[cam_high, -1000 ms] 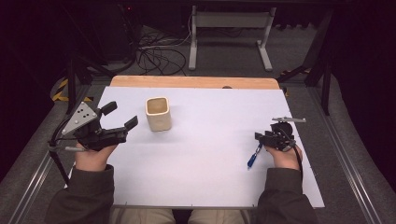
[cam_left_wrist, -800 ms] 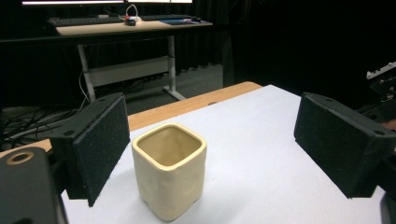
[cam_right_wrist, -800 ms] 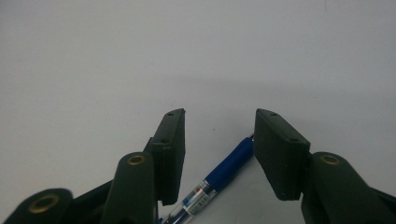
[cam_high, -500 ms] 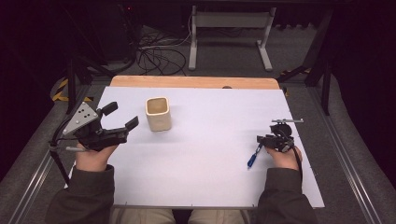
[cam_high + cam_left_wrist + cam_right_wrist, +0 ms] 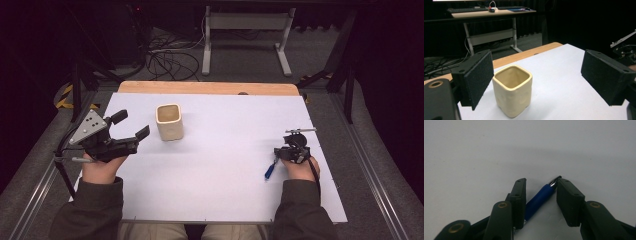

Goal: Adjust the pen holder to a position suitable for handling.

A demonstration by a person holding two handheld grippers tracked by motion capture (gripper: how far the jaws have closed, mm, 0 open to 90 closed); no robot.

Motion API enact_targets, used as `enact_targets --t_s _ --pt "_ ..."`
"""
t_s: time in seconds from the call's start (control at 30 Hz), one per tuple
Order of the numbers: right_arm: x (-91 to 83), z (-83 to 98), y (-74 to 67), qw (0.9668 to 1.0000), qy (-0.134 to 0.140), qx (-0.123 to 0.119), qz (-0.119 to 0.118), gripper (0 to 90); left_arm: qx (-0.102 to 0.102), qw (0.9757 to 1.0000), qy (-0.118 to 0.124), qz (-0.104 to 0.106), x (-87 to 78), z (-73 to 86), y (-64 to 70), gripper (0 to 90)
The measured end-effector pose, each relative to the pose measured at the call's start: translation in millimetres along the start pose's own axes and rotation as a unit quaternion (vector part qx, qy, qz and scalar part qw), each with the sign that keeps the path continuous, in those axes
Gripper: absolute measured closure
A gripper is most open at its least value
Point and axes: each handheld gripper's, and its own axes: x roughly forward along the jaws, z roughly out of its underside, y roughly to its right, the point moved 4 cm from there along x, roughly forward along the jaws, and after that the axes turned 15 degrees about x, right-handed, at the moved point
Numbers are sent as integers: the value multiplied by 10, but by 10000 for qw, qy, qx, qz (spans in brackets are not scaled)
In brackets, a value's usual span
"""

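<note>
Two grippers are working: the left gripper [image 5: 131, 126] is hovering just left of the cup [image 5: 169, 121], jaws spread wide and empty. Well right of the cup, the right gripper [image 5: 541, 192] is straddling the blue pen [image 5: 539, 197] lying on the table [image 5: 225, 165], jaws apart and not yet clamping. Nothing is lifted or inside the cup, so probably everything remains.

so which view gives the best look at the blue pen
The right gripper view: the blue pen with a silver tip lies on the white table between the right gripper's open jaws, close up. In the high view it is a small blue sliver beside that gripper.
</note>
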Motion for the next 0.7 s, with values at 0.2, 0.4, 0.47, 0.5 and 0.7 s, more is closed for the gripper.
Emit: enact_targets --t_s 0.2,0.4,0.47,0.5,0.7 --pt "6 -1 1 10000 21 26 62 637 11 10000 -34 21 18 9 16 124" --pt "2 -1 17 10000 -5 -21 78 726 24 9999 -93 92 67 33 51 125" --pt "1 -3 21 10000 -18 -42 70 734 20 9999 -105 101 73 37 55 125" --pt "1 -4 22 10000 -23 -62 71 737 24 9999 -110 105 74 39 56 125" --pt "3 -18 35 9998 -23 -169 38 796 19 9998 -116 173 98 45 87 127"
